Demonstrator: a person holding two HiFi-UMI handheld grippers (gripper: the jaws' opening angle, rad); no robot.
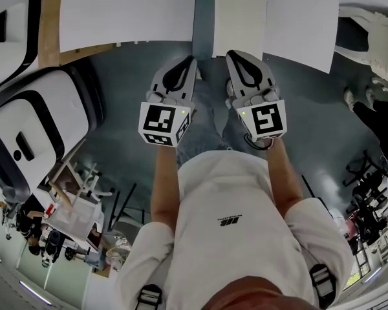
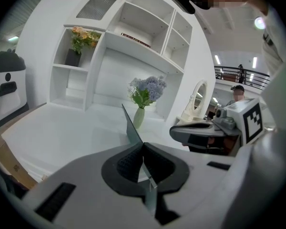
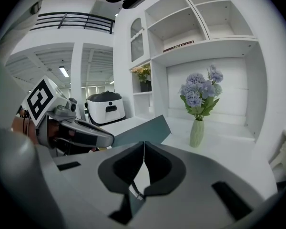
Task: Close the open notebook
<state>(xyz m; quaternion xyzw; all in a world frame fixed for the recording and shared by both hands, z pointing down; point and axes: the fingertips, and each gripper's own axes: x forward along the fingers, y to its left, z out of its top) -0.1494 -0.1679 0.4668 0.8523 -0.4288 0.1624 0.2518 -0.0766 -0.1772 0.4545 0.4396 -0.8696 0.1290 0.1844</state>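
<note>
Left gripper and right gripper, jaws together, flank the notebook's raised cover; flower vase beyond.

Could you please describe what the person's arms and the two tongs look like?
The left tongs and right tongs have pale grey shells with black padded insides. Each carries a white cube with black square markers. The person wears a white short-sleeved T-shirt with a small dark logo.
</note>
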